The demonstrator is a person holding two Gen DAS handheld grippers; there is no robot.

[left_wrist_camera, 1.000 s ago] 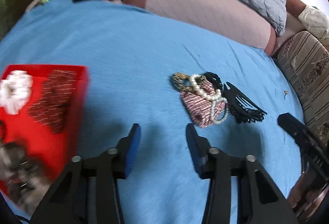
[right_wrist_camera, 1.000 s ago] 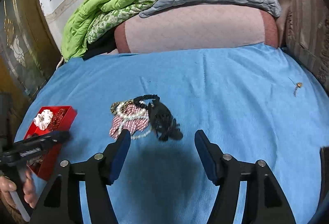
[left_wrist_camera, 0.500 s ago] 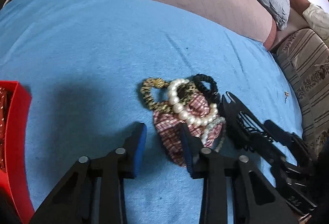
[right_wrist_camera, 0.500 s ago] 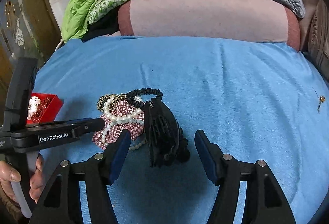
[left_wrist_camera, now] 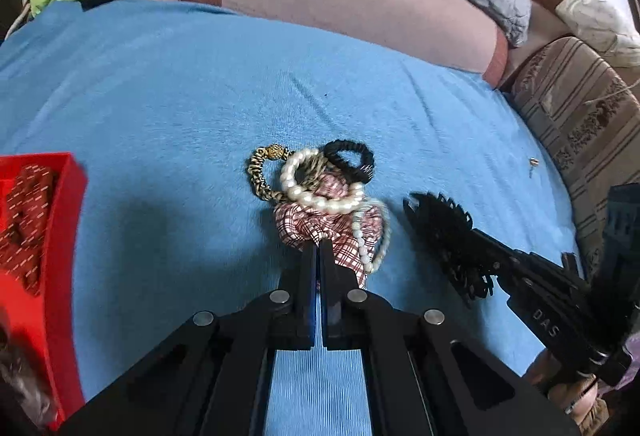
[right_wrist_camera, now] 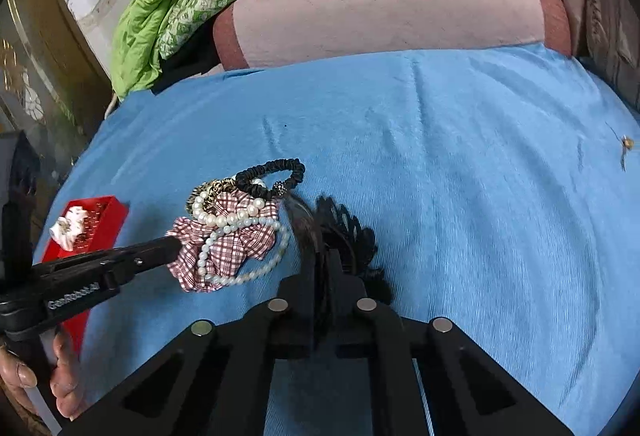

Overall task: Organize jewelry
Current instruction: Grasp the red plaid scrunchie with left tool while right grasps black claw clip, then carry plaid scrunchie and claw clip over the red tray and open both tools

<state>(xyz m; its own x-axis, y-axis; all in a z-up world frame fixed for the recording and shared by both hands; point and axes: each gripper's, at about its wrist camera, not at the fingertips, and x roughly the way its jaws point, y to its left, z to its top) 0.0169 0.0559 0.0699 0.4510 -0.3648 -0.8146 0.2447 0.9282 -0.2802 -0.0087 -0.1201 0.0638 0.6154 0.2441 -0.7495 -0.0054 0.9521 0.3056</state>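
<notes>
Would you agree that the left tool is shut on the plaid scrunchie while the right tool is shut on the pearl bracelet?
Not quite: the right tool is shut on the black hair claw, as the right wrist view shows. The left tool is indeed shut on the plaid scrunchie.

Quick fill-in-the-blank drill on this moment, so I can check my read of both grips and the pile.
1. The left gripper is shut on the ____ scrunchie.
2. The right gripper is shut on the black ____.
3. The pearl bracelet lies on top of the ____.
4. The tray at the sheet's left is ____.

Missing words: plaid; hair claw; scrunchie; red
</notes>
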